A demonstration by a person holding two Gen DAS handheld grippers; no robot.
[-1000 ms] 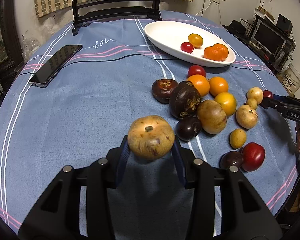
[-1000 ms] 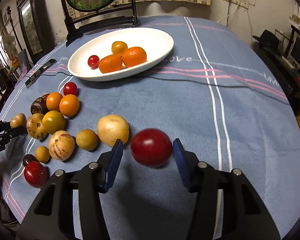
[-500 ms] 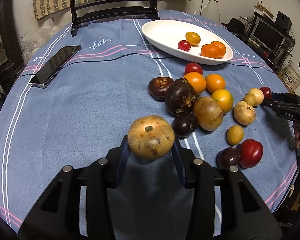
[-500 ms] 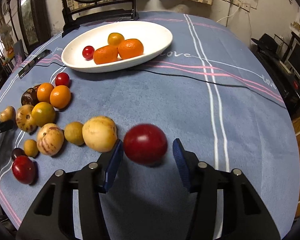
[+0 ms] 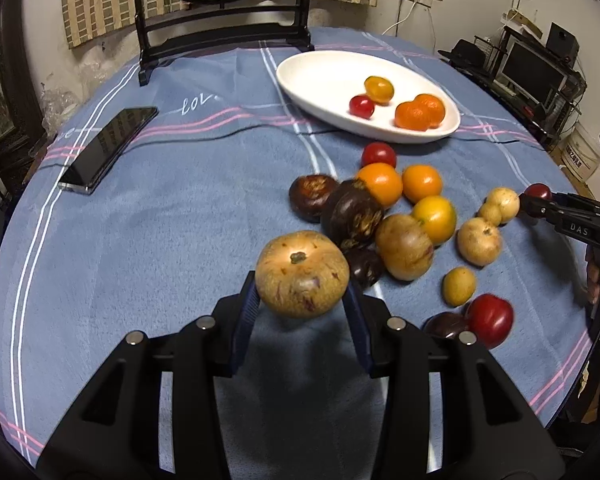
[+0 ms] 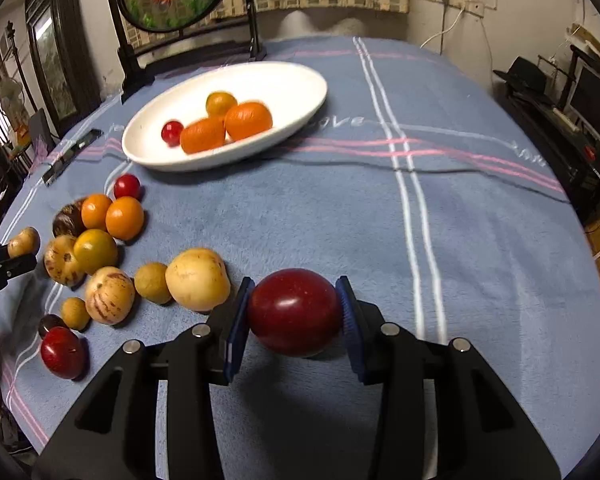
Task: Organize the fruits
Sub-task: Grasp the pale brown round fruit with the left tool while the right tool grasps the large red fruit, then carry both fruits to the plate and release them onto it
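Observation:
My left gripper (image 5: pixel 302 300) is shut on a tan speckled round fruit (image 5: pixel 302 274) and holds it above the blue cloth. My right gripper (image 6: pixel 294 316) is shut on a dark red fruit (image 6: pixel 294 310) just above the cloth. A white oval plate (image 5: pixel 324 80) at the back holds two oranges, a yellow-orange fruit and a small red one; it also shows in the right wrist view (image 6: pixel 260 84). A loose cluster of dark purple, orange, tan and red fruits (image 5: pixel 404 216) lies on the cloth between the grippers; it also shows in the right wrist view (image 6: pixel 96 252).
A black phone (image 5: pixel 108 148) lies at the left of the table. A dark wooden stand with a round picture (image 5: pixel 220 32) stands at the back edge. The round table's edge drops off at the right, with shelves and a monitor (image 5: pixel 532 68) beyond.
The right gripper's fingers have closed onto the dark red fruit, which earlier sat loose between them. Both grippers have tilted up a little, with the left still holding the tan fruit.

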